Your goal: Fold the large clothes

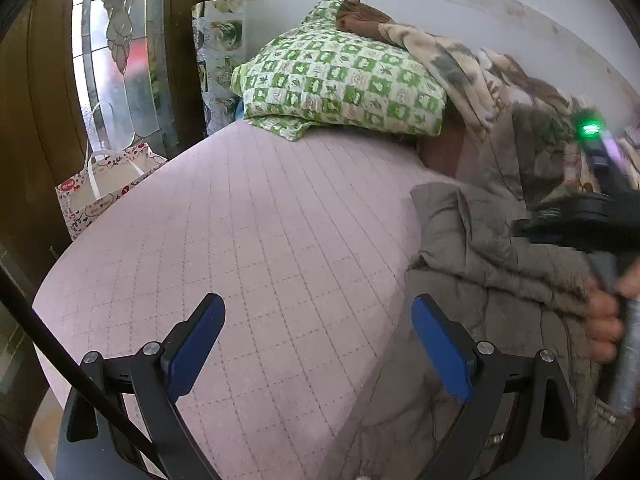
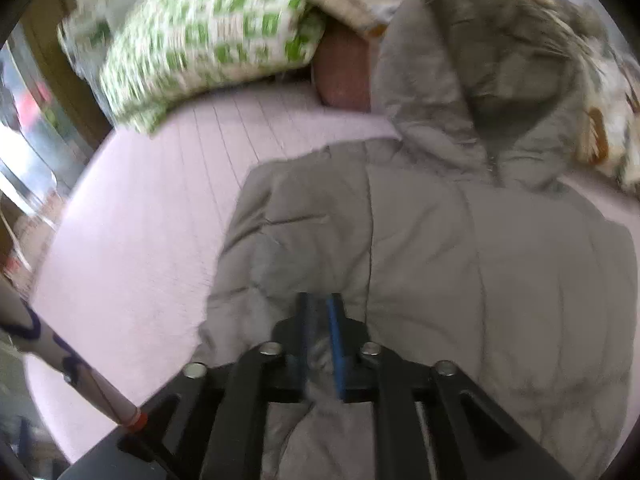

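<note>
A grey-beige quilted puffer jacket [image 2: 460, 240] with a hood lies crumpled on the bed's pink stitched-grid mattress cover [image 1: 260, 220]. The right gripper [image 2: 320, 308] pinches a fold of its puffy fabric between blue-padded fingers. The left gripper [image 1: 318, 312] hangs spread wide, holding nothing. A green-checked pillow [image 1: 344, 80] sits behind.

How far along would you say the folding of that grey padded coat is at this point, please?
Early stage. Done: the grey padded coat lies on the pink quilted bed cover, though rumpled, with no neat fold visible. In hand: the right gripper is shut on a pinch of its fabric, while the left gripper hangs open beside its edge, holding nothing. Left: flattening it and making every fold.
</note>
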The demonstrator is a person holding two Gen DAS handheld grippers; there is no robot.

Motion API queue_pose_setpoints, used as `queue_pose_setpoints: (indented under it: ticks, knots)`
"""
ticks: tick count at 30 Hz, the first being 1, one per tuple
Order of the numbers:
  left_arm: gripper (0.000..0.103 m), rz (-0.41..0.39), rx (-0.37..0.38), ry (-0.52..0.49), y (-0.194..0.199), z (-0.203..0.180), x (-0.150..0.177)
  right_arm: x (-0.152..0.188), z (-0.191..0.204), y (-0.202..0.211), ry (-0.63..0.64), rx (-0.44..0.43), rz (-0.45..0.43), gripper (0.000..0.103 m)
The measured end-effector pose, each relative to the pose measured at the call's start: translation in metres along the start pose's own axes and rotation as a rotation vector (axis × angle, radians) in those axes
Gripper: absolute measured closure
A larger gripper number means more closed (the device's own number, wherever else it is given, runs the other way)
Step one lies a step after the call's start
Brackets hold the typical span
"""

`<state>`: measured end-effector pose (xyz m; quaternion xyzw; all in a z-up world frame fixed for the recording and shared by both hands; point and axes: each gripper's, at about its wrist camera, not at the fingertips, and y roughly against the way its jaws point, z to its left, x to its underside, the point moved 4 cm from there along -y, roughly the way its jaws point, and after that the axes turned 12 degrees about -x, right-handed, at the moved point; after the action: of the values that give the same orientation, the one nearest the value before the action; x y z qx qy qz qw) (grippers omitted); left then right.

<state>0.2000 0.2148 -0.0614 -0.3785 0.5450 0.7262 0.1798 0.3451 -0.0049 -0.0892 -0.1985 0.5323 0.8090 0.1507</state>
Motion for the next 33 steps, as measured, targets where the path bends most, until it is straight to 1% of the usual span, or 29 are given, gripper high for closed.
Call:
queue_pose_setpoints:
  ticks: [2,4,6,9,10,11,13,15,16,17,19,21,22,25,29,31,33]
  knots:
    - [0.009,-0.009,-0.012,-0.004,0.002,0.000,0.001,0.011,-0.006,0.023,0.007,0.019,-0.029,0.072]
    - [0.009,-0.010,-0.017,0.001,0.002,0.002,0.001,0.031,-0.015,0.046,0.050,0.067,-0.040,0.071]
    - [0.009,0.003,-0.004,0.004,0.001,0.003,0.003,0.056,-0.027,0.067,0.058,0.113,-0.042,0.071]
    - [0.009,0.010,0.004,-0.002,0.001,-0.001,0.006,0.095,-0.054,0.100,-0.015,0.120,-0.047,0.070]
    - [0.009,0.007,-0.002,-0.010,0.002,-0.004,0.009,0.115,-0.067,0.117,-0.051,0.111,-0.060,0.069]
    - [0.009,0.006,-0.004,-0.013,0.003,-0.006,0.011,0.126,-0.077,0.129,-0.070,0.108,-0.069,0.068]
    - [0.009,0.001,0.009,-0.013,0.009,-0.012,0.017,0.156,-0.096,0.154,-0.101,0.132,-0.091,0.067]
    - [0.009,-0.027,0.022,-0.010,0.019,-0.019,0.023,0.187,-0.116,0.178,-0.129,0.157,-0.122,0.066]
    - [0.009,-0.045,0.022,-0.013,0.024,-0.022,0.026,0.207,-0.128,0.192,-0.152,0.169,-0.141,0.065]
    - [0.009,-0.068,0.021,-0.023,0.031,-0.026,0.031,0.219,-0.134,0.200,-0.169,0.172,-0.152,0.064]
    - [0.009,-0.102,0.029,-0.053,0.044,-0.035,0.040,0.252,-0.152,0.218,-0.222,0.160,-0.178,0.063]
    - [0.009,-0.105,0.042,-0.077,0.056,-0.042,0.052,0.277,-0.166,0.229,-0.264,0.148,-0.198,0.063]
    - [0.009,-0.097,0.051,-0.085,0.062,-0.045,0.056,0.285,-0.170,0.232,-0.278,0.143,-0.207,0.062]
    - [0.009,-0.074,0.137,-0.081,0.086,-0.049,0.066,0.312,-0.189,0.246,-0.310,0.160,-0.259,0.061]
    - [0.009,-0.046,0.127,-0.078,0.109,-0.050,0.073,0.332,-0.203,0.258,-0.284,0.215,-0.332,0.059]
    - [0.009,-0.041,0.100,-0.067,0.119,-0.049,0.075,0.337,-0.210,0.261,-0.289,0.243,-0.356,0.059]
    - [0.009,-0.043,0.076,-0.066,0.129,-0.050,0.076,0.339,-0.213,0.265,-0.317,0.208,-0.378,0.057]
